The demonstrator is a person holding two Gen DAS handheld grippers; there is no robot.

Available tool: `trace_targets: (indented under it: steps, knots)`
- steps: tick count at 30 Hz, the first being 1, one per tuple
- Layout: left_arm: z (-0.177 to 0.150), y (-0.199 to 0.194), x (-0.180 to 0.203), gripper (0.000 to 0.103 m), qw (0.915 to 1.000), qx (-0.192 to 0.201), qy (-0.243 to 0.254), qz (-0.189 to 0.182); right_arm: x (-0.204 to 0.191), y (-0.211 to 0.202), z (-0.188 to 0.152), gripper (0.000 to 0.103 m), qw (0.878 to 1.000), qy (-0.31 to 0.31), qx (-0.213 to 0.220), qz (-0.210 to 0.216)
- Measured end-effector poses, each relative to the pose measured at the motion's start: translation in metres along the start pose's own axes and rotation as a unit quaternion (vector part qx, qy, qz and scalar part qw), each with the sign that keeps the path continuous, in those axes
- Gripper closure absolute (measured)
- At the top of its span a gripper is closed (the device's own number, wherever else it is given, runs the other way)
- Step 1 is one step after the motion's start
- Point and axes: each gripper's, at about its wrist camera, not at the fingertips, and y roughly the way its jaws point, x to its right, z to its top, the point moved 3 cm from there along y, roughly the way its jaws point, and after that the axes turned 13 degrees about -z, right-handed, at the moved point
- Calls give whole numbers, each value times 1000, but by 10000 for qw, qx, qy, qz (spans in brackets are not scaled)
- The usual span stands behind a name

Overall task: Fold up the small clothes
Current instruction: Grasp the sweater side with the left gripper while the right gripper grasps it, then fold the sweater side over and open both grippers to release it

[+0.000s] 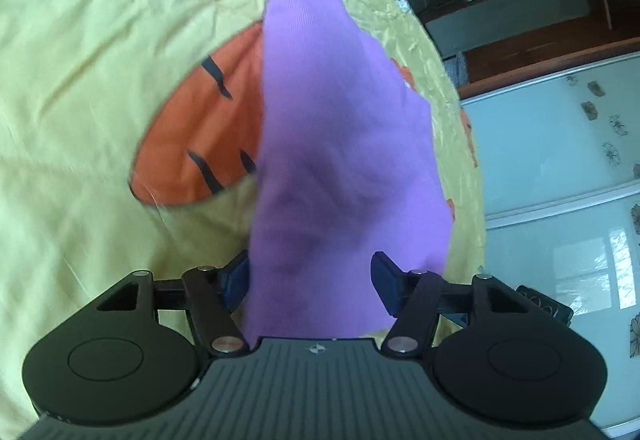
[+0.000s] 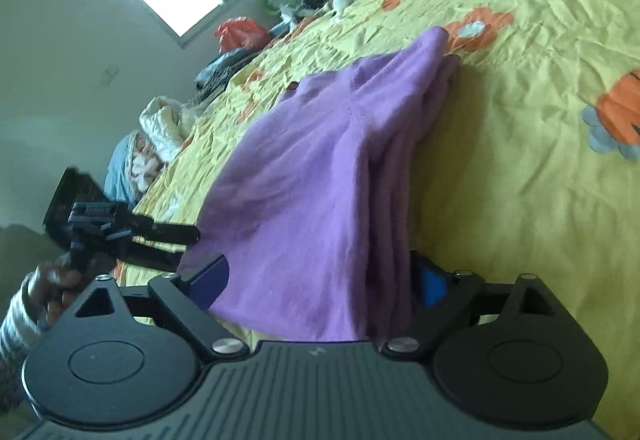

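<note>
Left wrist view first: the left gripper [image 1: 310,286] has its dark pads set wide apart, with the near end of the purple garment [image 1: 332,127] filling the gap between them. Whether the pads actually pinch the cloth cannot be told; the cloth seems to pass between and over them. Ahead of this gripper the garment stretches away over the yellow bedspread [image 1: 80,79], crossing an orange flower print [image 1: 200,135] that lies to its left.

Right wrist view: the right gripper [image 2: 320,284] is likewise spread wide, and the garment's near edge sits between its fingers, bunched in several layers against the right blue pad [image 2: 430,286]. Again no firm grip shows. To the left of this gripper, the other gripper and the person's hand [image 2: 48,288] appear at the cloth's far corner.

Judging by this, the step is taking hold of one edge at both corners to carry it over. Doing it well likely means closing both sets of jaws on the same layers, keeping the edge taut between them, and laying it down level so the stacked folds on the right do not slip.
</note>
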Motion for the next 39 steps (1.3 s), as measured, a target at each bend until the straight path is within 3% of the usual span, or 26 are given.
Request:
trace_targets:
  steps: [1,2,3,8,11,12,13,15,16,18,19,20,23,24,29,33,39]
  knots:
    - [-2,5,2,59,9999,26,74,79,-3,2,-2,53,9999,-63,19,-125]
    - [-4,9,3,84,9999,-54,72,111,-5,6,-4,80,9994,-150,-17,-322]
    - [-2,14,1,89,9999,-91,43,120,-4,7,-6,88,9990,-114,-26,-423]
    - [-7,-9,15,94,9996,-52,187,197,-20,-20,-7,89,9981,-294,366,-395]
    - [-20,-15,19,94,9990,-146,306,292,-31,-32,-16,89,9982,-343,359,-327]
    - [-27,-13,16,94,9986,-241,322,350,-33,-32,-20,89,9980,-382,325,-388]
    - [-34,-15,12,92,9979,-355,326,423,-36,-31,-24,82,9963,-581,280,-563]
    - [-39,-20,8,80,9958,-326,375,771,-35,-31,-28,57,9904,-852,149,-1079]
    - [-36,-24,12,70,9941,-264,529,908,-36,-37,-25,40,9864,-899,323,-1337]
    - [-25,-34,29,47,9879,58,968,1207,-45,-48,-15,37,9740,-1322,713,-1694]
    - [-16,-37,43,26,9828,273,1298,1286,-50,-50,-8,37,9684,-1500,832,-1812]
    - [-5,-35,55,15,9762,448,1640,1345,-56,-47,0,37,9633,-1641,944,-1900]
    - [27,-9,86,15,9538,758,2405,1635,-76,-23,19,38,9458,-2194,1076,-2136]
    - [38,2,92,14,9498,803,2544,1633,-83,-11,24,38,9414,-2359,1060,-2165]
    - [82,75,98,14,9452,617,2713,1707,-102,37,35,39,9358,-2745,744,-2085]
    - [91,112,76,16,9345,483,2818,2120,-98,65,35,39,9303,-2887,443,-2221]
    - [100,118,44,4,9279,663,2888,2264,-68,79,49,17,9431,-2579,356,-2068]
